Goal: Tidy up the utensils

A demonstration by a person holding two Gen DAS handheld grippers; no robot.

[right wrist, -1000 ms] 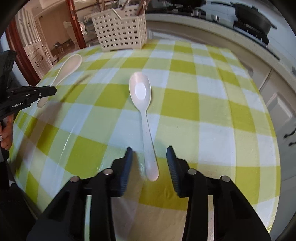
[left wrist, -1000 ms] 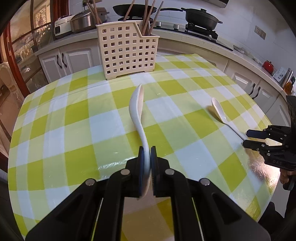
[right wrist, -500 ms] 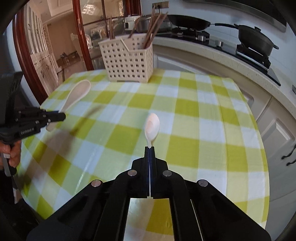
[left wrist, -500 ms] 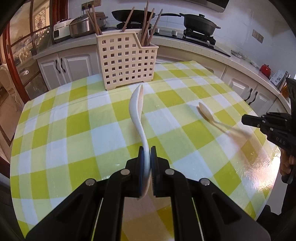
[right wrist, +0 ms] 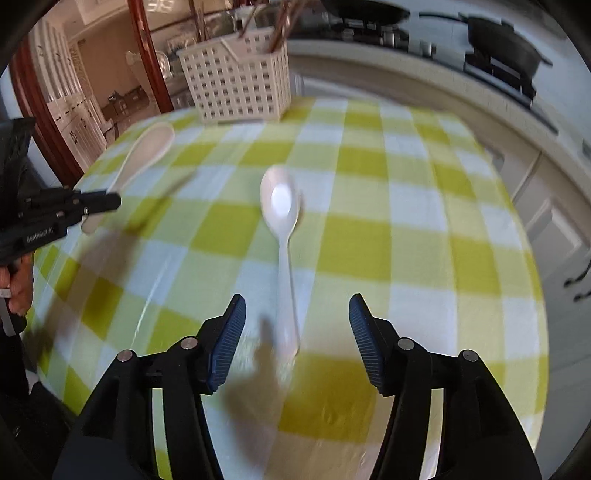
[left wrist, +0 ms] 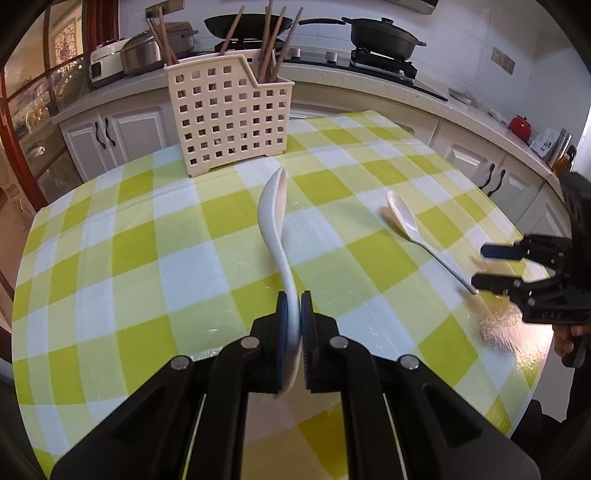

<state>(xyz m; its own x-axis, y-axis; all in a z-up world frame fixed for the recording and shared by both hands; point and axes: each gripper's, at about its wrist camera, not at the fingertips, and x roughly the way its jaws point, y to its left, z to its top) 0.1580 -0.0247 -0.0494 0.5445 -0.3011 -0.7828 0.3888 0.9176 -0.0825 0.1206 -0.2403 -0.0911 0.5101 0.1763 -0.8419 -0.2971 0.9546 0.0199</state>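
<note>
My left gripper (left wrist: 294, 308) is shut on the handle of a white ladle-shaped spoon (left wrist: 274, 214), held above the checked table with its bowl toward the cream slotted utensil basket (left wrist: 227, 114). It also shows in the right wrist view (right wrist: 142, 157). A second white spoon (right wrist: 282, 236) lies on the tablecloth, its handle end between the fingers of my right gripper (right wrist: 297, 325), which is open wide. This spoon (left wrist: 413, 230) and my right gripper (left wrist: 491, 267) show at the right in the left wrist view. The basket (right wrist: 240, 88) holds several brown chopsticks (left wrist: 271, 48).
The round table (left wrist: 110, 258) has a yellow, green and white checked cloth; its edge curves close on the right. Behind it runs a counter with a stove, black pans (left wrist: 384, 35), a rice cooker (left wrist: 155, 50) and white cabinets. A red-framed glass door (right wrist: 147, 55) stands left.
My right gripper was shut on the second spoon and holding it up half a second ago; now it is open and the spoon lies on the cloth. My left gripper still holds its spoon.
</note>
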